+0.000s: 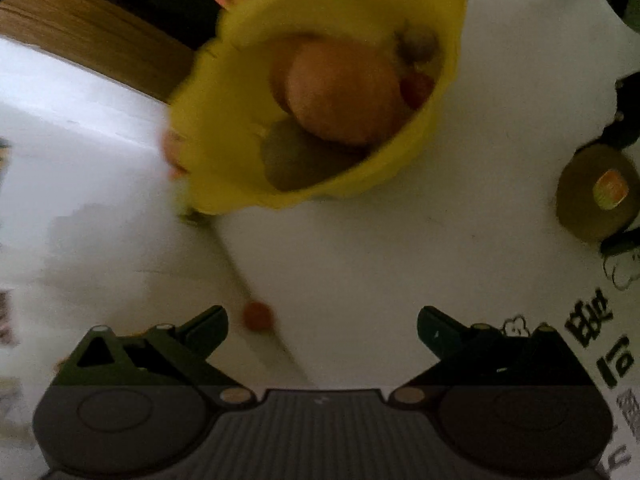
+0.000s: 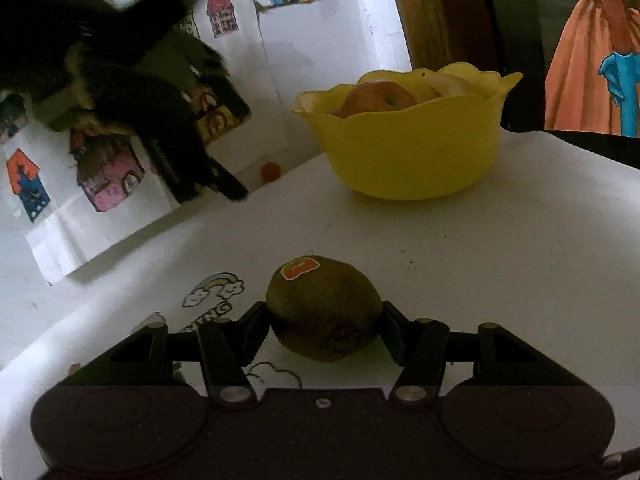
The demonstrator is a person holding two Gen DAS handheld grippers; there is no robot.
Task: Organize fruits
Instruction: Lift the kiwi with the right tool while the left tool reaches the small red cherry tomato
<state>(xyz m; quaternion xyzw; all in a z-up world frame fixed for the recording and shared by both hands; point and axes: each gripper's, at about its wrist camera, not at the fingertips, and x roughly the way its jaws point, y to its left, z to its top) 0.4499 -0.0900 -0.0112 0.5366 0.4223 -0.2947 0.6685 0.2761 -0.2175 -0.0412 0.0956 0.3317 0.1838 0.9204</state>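
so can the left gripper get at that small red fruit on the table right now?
Probably yes: the left gripper is open and empty, and the small red fruit lies just beyond its fingertips with nothing between.

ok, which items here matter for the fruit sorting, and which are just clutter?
Job:
- kiwi, held by right gripper
- yellow bowl with apple and other fruit
- small red fruit loose on table
- left gripper, open and holding nothing

Lying about:
- printed house paper
- rainbow sticker
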